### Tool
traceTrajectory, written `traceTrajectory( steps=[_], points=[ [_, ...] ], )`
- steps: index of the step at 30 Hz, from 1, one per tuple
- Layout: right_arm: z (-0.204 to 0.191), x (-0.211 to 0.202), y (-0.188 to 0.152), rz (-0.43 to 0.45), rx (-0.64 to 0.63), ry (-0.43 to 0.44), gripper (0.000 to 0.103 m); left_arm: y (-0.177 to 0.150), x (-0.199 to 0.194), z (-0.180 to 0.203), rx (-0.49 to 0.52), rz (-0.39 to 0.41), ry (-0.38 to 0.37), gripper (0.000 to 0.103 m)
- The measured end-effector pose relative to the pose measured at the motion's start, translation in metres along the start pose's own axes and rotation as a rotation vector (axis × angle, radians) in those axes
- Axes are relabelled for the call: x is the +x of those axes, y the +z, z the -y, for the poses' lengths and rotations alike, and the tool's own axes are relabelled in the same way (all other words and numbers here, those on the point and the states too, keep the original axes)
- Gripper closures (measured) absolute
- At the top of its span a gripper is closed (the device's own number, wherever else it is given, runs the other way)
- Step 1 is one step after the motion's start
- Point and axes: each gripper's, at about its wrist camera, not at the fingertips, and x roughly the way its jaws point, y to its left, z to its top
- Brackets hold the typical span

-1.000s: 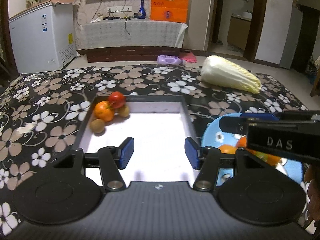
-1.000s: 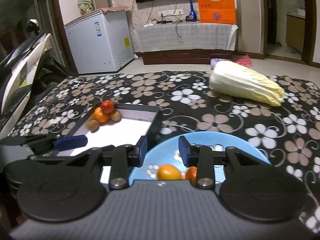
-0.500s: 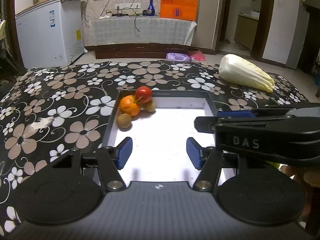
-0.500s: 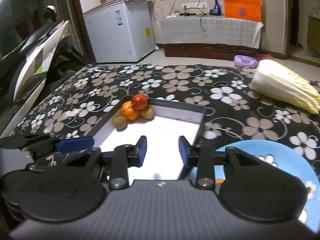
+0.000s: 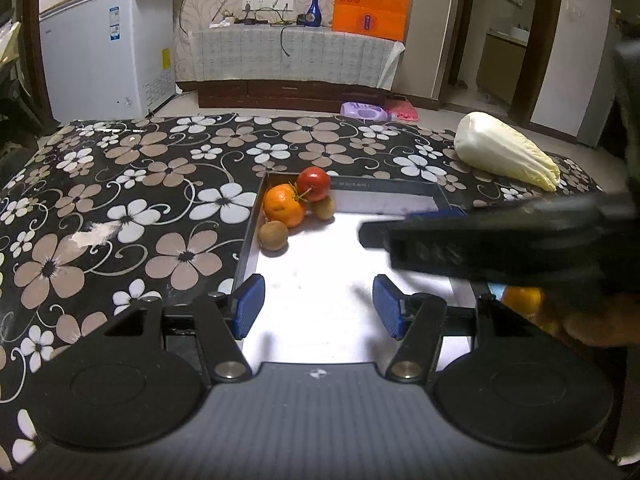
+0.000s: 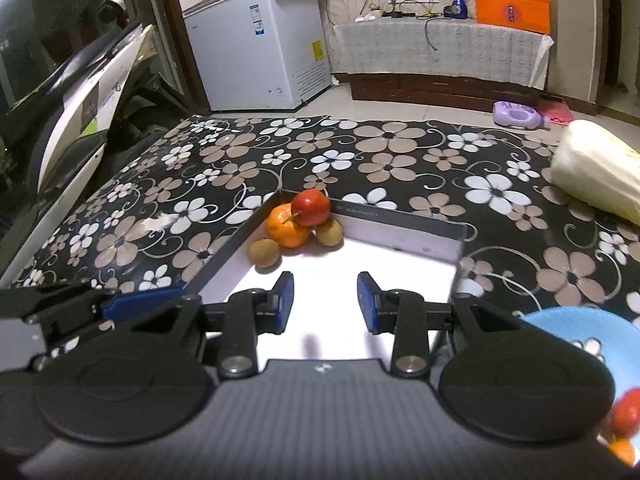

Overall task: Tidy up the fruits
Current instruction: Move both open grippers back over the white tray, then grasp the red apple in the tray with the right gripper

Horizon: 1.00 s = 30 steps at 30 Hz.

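A black-rimmed white tray [image 5: 400, 190] [image 6: 404, 218] lies on the flowered table. In its far left corner sit an orange [image 5: 283, 210] [image 6: 287, 229], a red fruit [image 5: 313, 183] [image 6: 311, 207] and two small brown fruits [image 5: 273, 235] [image 6: 263, 252]. My left gripper [image 5: 318, 307] is open and empty over the tray's near edge. My right gripper [image 6: 325, 303] is open and empty over the tray; it crosses the left wrist view on the right [image 5: 500, 240]. A blue plate [image 6: 580, 332] with a red fruit [image 6: 626, 412] lies at the right.
A napa cabbage [image 5: 504, 156] [image 6: 596, 172] lies at the table's far right. A white chest freezer [image 5: 104, 68] and a covered sideboard [image 5: 296, 56] stand beyond the table. An orange fruit [image 5: 522, 300] shows under the right gripper.
Both grippers have shifted left, from the blue plate toward the tray's fruit corner. The plate has slid to the right edge of the views. Both grippers stay open.
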Motion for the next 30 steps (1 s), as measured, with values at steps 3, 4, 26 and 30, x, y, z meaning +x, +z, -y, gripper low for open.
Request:
traceTrajectory(
  steps=[3,4,26,30],
  points=[
    [-0.002,0.010,0.009,0.006,-0.008,-0.005,0.065,-0.001,-0.001,0.000,0.007,-0.001,-0.006,0.038],
    [-0.001,0.013,0.012,0.010,0.005,0.002,0.065,-0.001,-0.001,0.000,0.008,0.000,-0.007,0.038],
    [-0.004,0.066,0.033,0.003,0.159,0.032,0.063,0.001,-0.006,-0.013,-0.018,-0.001,-0.036,0.038],
    [-0.002,0.070,0.030,-0.011,0.145,-0.001,0.065,0.002,-0.005,-0.016,-0.031,-0.001,-0.035,0.038]
  ],
)
